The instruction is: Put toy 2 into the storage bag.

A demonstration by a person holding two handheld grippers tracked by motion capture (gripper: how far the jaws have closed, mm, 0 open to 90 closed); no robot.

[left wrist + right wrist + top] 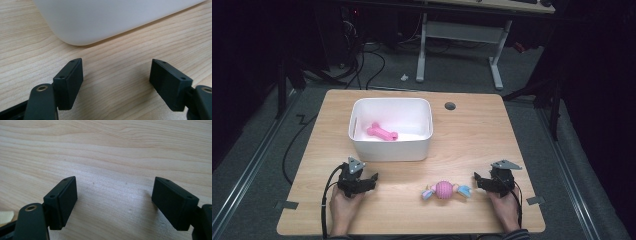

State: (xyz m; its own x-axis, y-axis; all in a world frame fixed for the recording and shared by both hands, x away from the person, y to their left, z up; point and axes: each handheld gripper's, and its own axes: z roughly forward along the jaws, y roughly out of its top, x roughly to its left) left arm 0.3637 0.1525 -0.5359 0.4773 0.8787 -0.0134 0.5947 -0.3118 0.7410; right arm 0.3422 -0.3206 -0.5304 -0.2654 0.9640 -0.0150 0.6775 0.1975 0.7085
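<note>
A white bin (390,150) stands on the wooden table (472,145), left of centre, and a pink bone-shaped toy (382,132) lies inside it. Near the front edge lies a pink ball toy (445,190) with pastel ends. My left gripper (373,181) rests on the table in front of the bin's left corner, pointing right. In the left gripper view the left gripper (116,72) is open over bare wood, with the bin's rounded corner (100,20) just ahead. My right gripper (477,181) lies right of the ball toy, pointing at it. The right gripper (113,192) is open and holds nothing.
A round cable hole (450,106) sits at the table's back right. Grey tape marks (286,204) lie near both front corners. Beyond the table stands a white desk frame (459,35) with cables on the floor. A pale yellow scrap (6,216) shows at the right gripper view's left edge.
</note>
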